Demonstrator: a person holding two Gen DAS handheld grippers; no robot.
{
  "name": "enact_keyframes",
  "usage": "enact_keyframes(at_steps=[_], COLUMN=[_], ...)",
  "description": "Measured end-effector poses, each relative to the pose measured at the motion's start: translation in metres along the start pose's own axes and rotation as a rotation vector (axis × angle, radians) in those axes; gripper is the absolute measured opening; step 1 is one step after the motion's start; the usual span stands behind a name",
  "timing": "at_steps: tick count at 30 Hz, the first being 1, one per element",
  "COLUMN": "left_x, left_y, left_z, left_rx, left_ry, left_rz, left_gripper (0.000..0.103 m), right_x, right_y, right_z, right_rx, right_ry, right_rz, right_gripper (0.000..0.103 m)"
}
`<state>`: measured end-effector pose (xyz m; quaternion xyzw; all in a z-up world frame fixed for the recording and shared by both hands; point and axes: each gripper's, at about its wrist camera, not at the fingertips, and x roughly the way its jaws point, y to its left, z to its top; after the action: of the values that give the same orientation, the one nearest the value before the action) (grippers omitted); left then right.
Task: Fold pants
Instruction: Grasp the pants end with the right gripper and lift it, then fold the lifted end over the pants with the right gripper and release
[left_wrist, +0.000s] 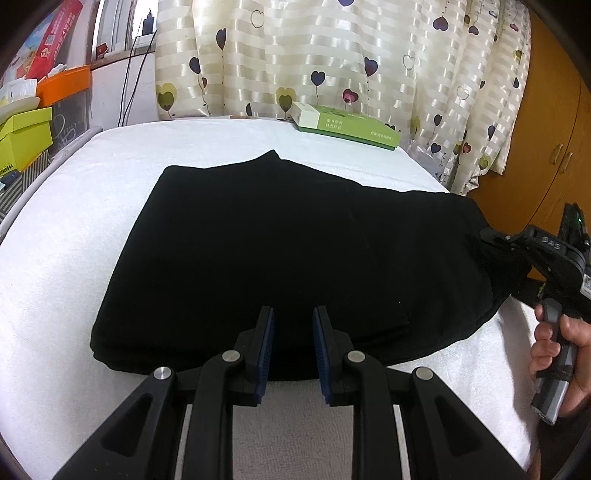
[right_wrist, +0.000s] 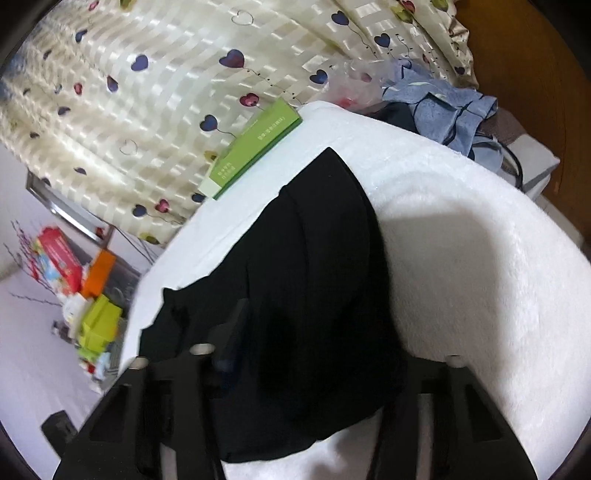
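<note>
Black pants (left_wrist: 288, 251) lie folded into a thick rectangle on a white towel-covered table (left_wrist: 74, 229). My left gripper (left_wrist: 293, 314) hovers open just above their near edge, with nothing between its blue pads (left_wrist: 266, 343). In the left wrist view my right gripper (left_wrist: 493, 236) reaches the pants' right end, and a hand (left_wrist: 550, 343) holds its handle. In the blurred right wrist view the pants (right_wrist: 314, 277) bulge up over my right gripper (right_wrist: 295, 310). Its left finger (right_wrist: 236, 328) stands far from centre, so the jaws are apart. The cloth hides the other finger.
A green box (left_wrist: 347, 125) lies at the table's far edge against a heart-patterned curtain (left_wrist: 295, 55). Yellow-green and orange boxes (left_wrist: 26, 136) are stacked off the left side. Blue cloth (right_wrist: 443, 107) is heaped beyond the far corner. A wooden cabinet (left_wrist: 546, 129) stands at the right.
</note>
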<state>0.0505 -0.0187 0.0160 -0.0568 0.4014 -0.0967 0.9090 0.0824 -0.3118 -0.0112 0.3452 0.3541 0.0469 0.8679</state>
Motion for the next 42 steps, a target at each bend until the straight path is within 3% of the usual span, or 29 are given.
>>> enact_keyframes(at_steps=[1, 5, 15, 27, 36, 42], left_x=[0.000, 0.000, -0.014, -0.029, -0.042, -0.052], left_y=[0.000, 0.000, 0.013, 0.049, 0.079, 0.101], left_z=[0.000, -0.001, 0.004, 0.002, -0.004, -0.012], left_rx=[0.003, 0.007, -0.004, -0.076, -0.149, -0.195], left_ry=[0.000, -0.002, -0.035, -0.064, -0.092, -0.104], left_rz=[0.003, 0.006, 0.045, 0.078, 0.097, 0.129], left_gripper=[0.024, 0.024, 0.024, 0.024, 0.024, 0.024], right_x=[0.001, -0.008, -0.029, -0.020, 0.022, 0.065], right_y=[-0.001, 0.011, 0.075, 0.138, 0.196, 0.227], right_z=[0.001, 0.004, 0.012, 0.005, -0.018, -0.058], right_rx=[-0.002, -0.047, -0.206, -0.306, -0.410, -0.531], right_ry=[0.004, -0.009, -0.030, 0.001, 0.088, 0.199], right_rz=[-0.005, 0.019, 0.132, 0.252, 0.298, 0.272], right_gripper=[0.026, 0.022, 0.018, 0.017, 0.017, 0.017])
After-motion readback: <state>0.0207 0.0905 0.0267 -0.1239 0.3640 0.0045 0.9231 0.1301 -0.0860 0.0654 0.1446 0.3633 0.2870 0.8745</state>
